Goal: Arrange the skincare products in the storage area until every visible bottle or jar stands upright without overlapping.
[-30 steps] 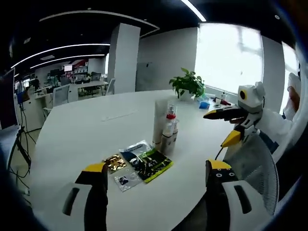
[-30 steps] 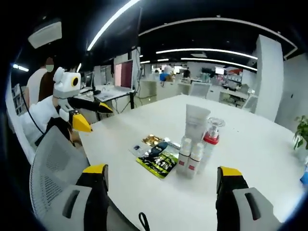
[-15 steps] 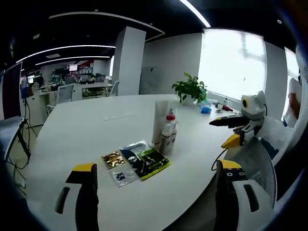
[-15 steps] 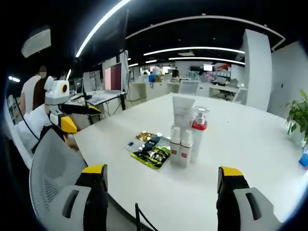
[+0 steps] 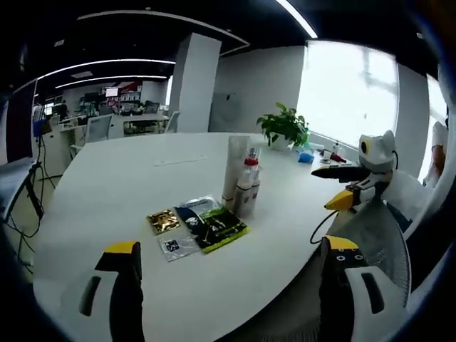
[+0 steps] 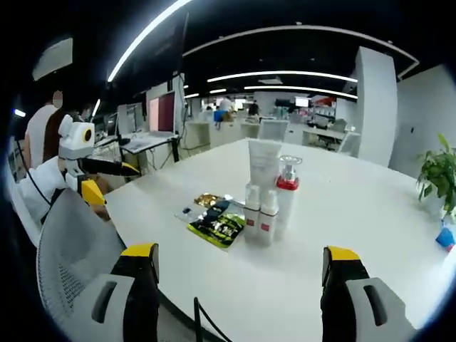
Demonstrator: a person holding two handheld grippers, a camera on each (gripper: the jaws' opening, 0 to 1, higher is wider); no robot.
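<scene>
On the round white table (image 5: 107, 185) a tall white tube (image 5: 235, 165), a clear pump bottle with a red collar (image 5: 250, 182) and two small white bottles (image 5: 242, 201) stand upright in a tight cluster. Flat sachets, gold (image 5: 164, 221), dark green (image 5: 217, 226) and clear (image 5: 175, 246), lie beside them. My left gripper (image 5: 231, 246) is open, held back from the table's near edge. In the right gripper view the same tube (image 6: 263, 162), pump bottle (image 6: 286, 196) and small bottles (image 6: 259, 215) stand well ahead of my open right gripper (image 6: 241, 251). Nothing is held.
A grey mesh chair back (image 5: 377, 246) (image 6: 75, 246) sits between the two grippers at the table's edge. A potted plant (image 5: 285, 128) and small blue items (image 5: 305, 157) stand at the far side. The right gripper (image 5: 326, 188) and left gripper (image 6: 114, 183) each show in the other's view.
Both views have drifted a little and sit slightly farther from the cluster. The bottles, tube and sachets have not moved. Both grippers stay open.
</scene>
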